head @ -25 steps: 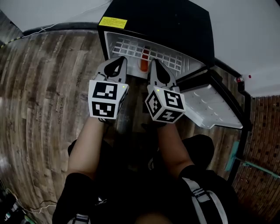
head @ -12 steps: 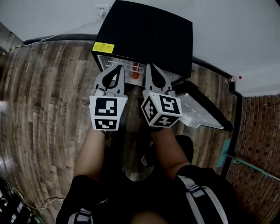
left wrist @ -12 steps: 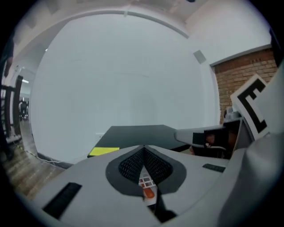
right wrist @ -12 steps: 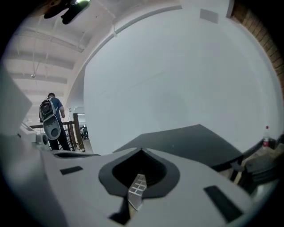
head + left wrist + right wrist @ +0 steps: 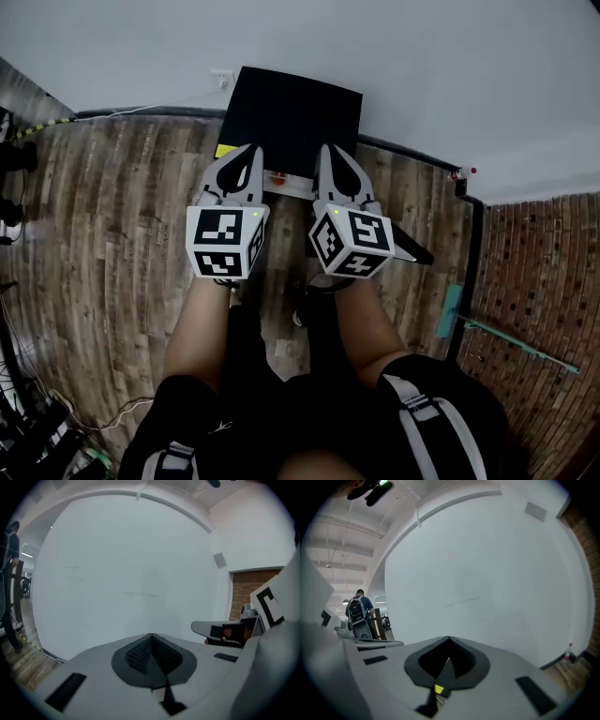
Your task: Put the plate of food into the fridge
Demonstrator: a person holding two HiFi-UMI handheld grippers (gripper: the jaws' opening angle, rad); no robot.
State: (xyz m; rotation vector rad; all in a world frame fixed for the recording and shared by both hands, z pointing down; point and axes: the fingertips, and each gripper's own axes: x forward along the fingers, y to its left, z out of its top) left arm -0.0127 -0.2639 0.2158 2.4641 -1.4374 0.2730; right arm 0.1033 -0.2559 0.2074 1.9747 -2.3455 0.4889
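The black fridge (image 5: pixel 291 122) stood against the white wall (image 5: pixel 394 56), its door (image 5: pixel 413 253) swung open to its right. The person held both grippers over the fridge's front edge. The left gripper (image 5: pixel 249 150) had its jaws pressed together with nothing between them, and the right gripper (image 5: pixel 329 150), just beside it, was likewise closed and empty. Between them, at the fridge's opening, a small orange spot (image 5: pixel 278 175) showed. I couldn't tell whether that was the plate of food.
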